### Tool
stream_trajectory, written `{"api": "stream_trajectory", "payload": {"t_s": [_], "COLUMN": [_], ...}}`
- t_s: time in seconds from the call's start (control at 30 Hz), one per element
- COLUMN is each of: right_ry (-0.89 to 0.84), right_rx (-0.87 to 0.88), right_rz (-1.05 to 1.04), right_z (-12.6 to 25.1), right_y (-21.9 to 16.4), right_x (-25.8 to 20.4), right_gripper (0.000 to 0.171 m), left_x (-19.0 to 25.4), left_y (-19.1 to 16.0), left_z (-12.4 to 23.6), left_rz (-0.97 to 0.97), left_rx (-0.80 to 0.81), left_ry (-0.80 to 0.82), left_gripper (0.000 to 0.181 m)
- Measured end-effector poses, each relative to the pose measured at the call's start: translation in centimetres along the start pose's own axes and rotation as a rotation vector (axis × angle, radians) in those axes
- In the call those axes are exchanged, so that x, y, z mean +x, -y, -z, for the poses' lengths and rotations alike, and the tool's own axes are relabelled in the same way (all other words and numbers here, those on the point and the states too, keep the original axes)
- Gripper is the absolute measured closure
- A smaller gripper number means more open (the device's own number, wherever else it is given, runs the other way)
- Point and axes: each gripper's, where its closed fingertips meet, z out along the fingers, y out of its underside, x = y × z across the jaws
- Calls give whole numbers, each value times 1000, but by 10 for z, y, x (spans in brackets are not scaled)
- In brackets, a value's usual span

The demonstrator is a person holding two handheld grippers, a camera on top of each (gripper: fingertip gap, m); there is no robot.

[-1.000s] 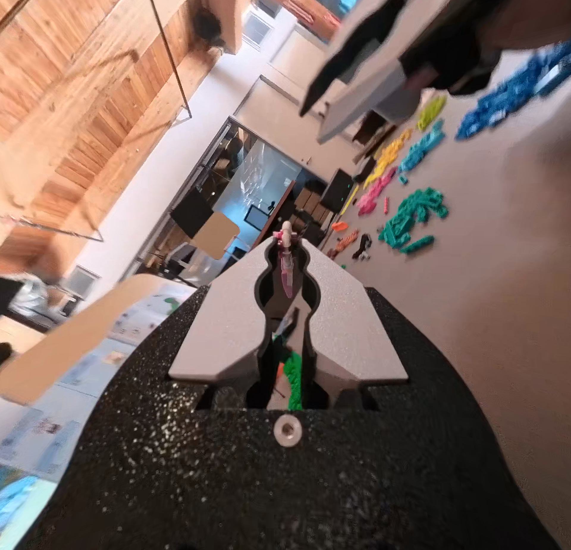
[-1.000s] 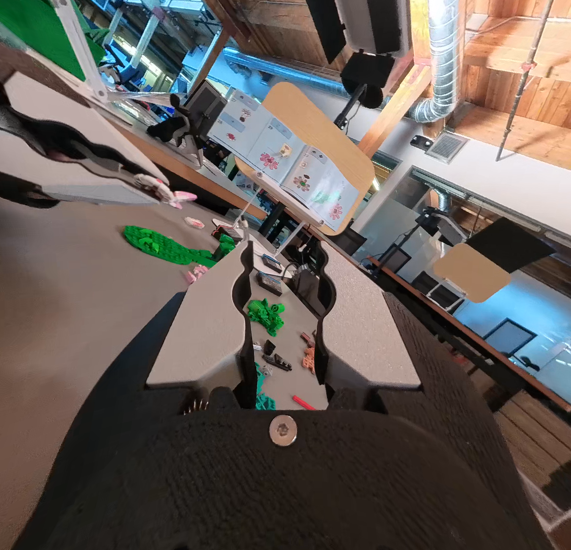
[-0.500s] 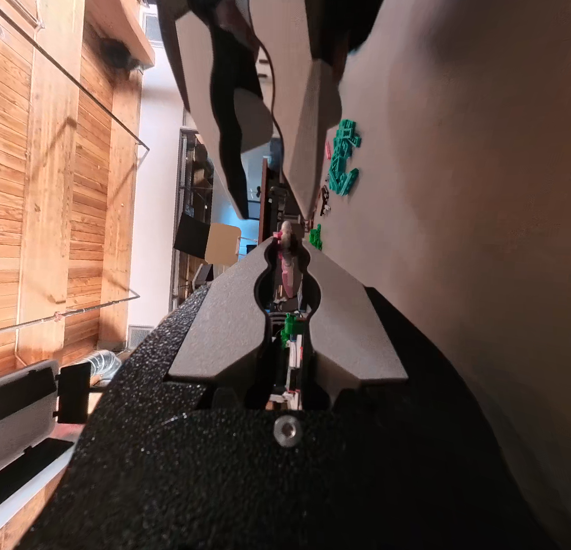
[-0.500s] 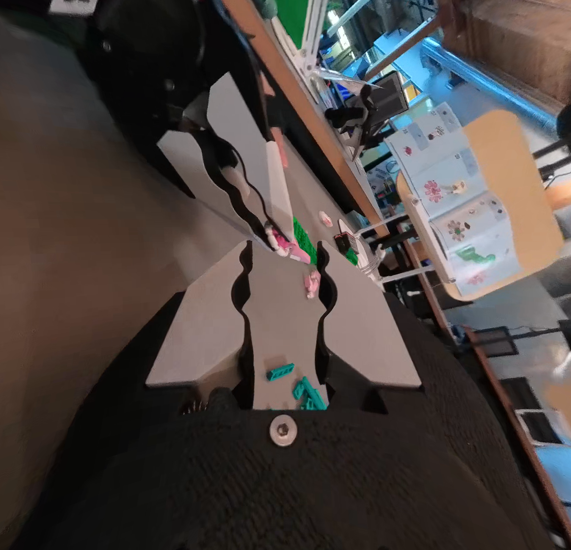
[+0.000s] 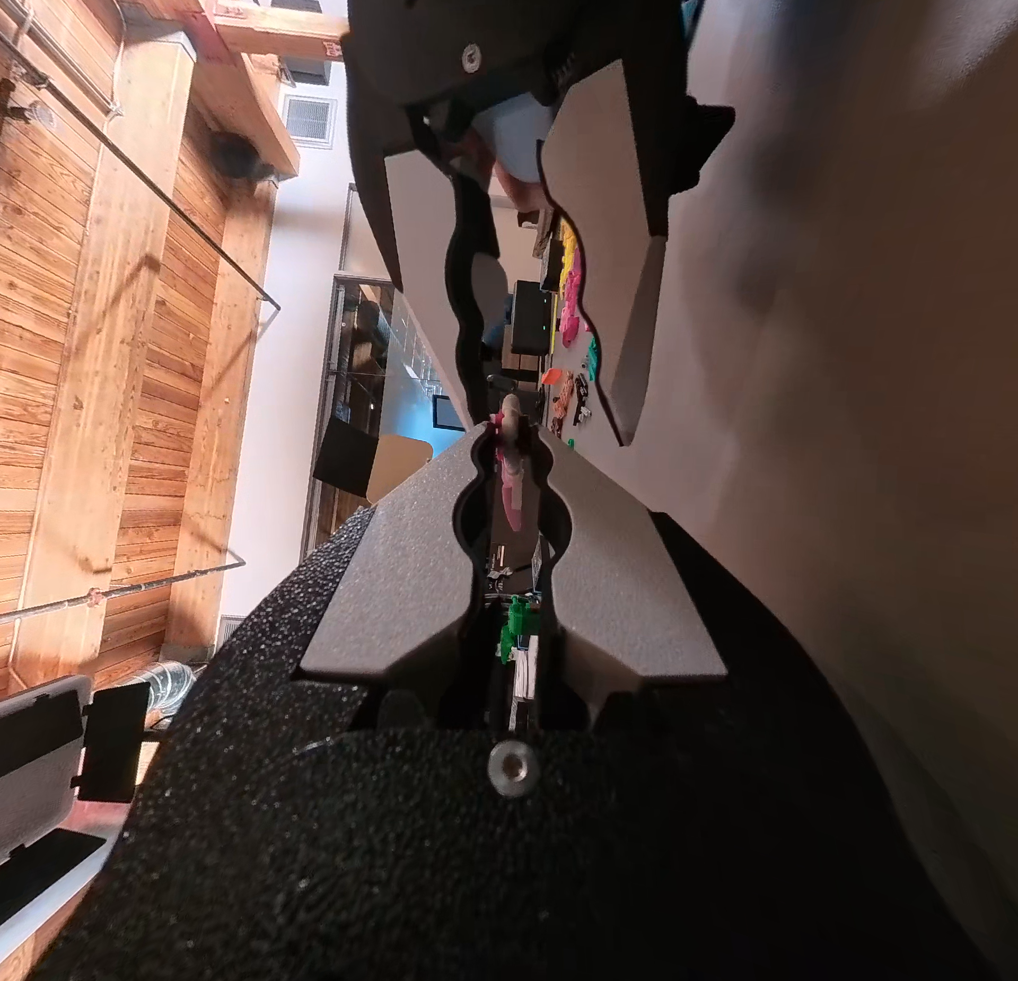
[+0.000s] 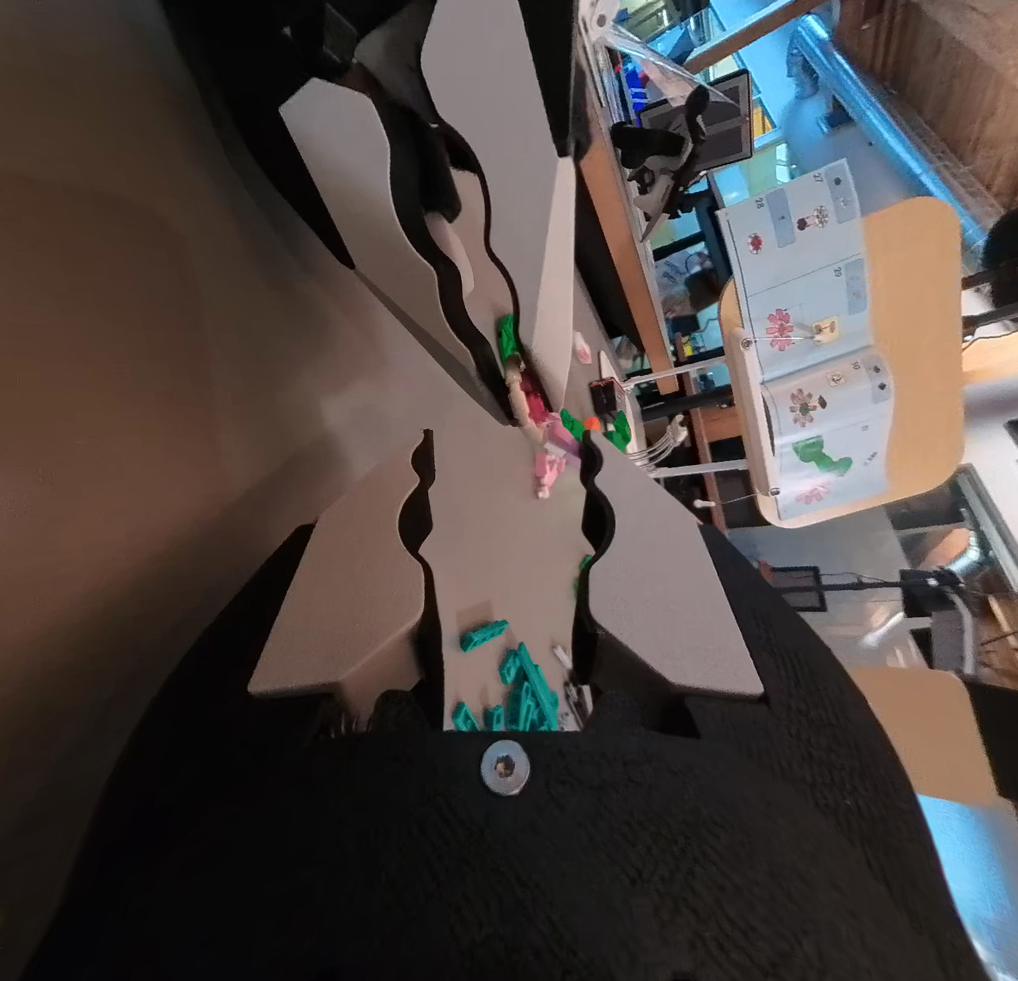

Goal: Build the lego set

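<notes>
Lego flower [image 5: 511, 461], pink with a tan stem, sits pinched at the very tips of the left gripper [image 5: 510, 431], jaws drawn in narrow around it. It is up in the air, off the table [image 5: 854, 348]. Facing it comes the right gripper [image 5: 548, 420], jaws spread wide, holding nothing, one tip just beside the flower's tan end. From the right wrist view the same meeting: the right gripper [image 6: 504, 441] gapes open, and the left gripper [image 6: 529, 409] points straight at it with the flower [image 6: 526, 398] at its tips, pink petals and tan stem poking out, near the right gripper's mouth but whether touching I cannot tell. Down on the table, teal bricks [image 6: 518, 690] lie scattered between the right fingers' bases, a pink piece [image 6: 548, 470] sits farther along, green bricks [image 6: 597, 430] beyond that. Off to the right, an open booklet [image 6: 810, 348] stands on a holder. In the left wrist view, pink bricks [image 5: 573, 304] lie far along the table.
</notes>
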Motion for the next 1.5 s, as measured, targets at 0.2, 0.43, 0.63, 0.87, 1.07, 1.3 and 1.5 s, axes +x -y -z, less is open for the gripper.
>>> {"api": "stream_trajectory", "payload": {"t_s": [0.2, 0.43, 0.63, 0.87, 1.07, 1.3, 1.5], "right_ry": [27, -159, -144, -98, 8, 217, 279], "right_rx": [-8, 24, 14, 25, 245, 680, 708], "right_rz": [-50, 91, 216, 158, -369, -1031, -1034], "right_z": [-1, 12, 7, 9, 19, 53, 54], "right_y": [-3, 10, 16, 16, 28, 42, 52], "right_x": [-2, 23, 13, 12, 30, 69, 63], "right_gripper": [121, 145, 154, 163, 164, 164, 164], "left_x": [0, -8, -4, -4, -34, -58, -64], "left_y": [0, -14, -13, -8, -9, 7, 28], "left_z": [-1, -2, -3, -3, 5, 12, 12], "left_rz": [0, 106, 104, 240, 644, 1176, 1384], "left_rx": [-2, -46, -39, 34, 167, 442, 576], "left_ry": [0, 27, 8, -20, 27, -89, -205], "left_gripper": [173, 173, 172, 166, 121, 128, 148]}}
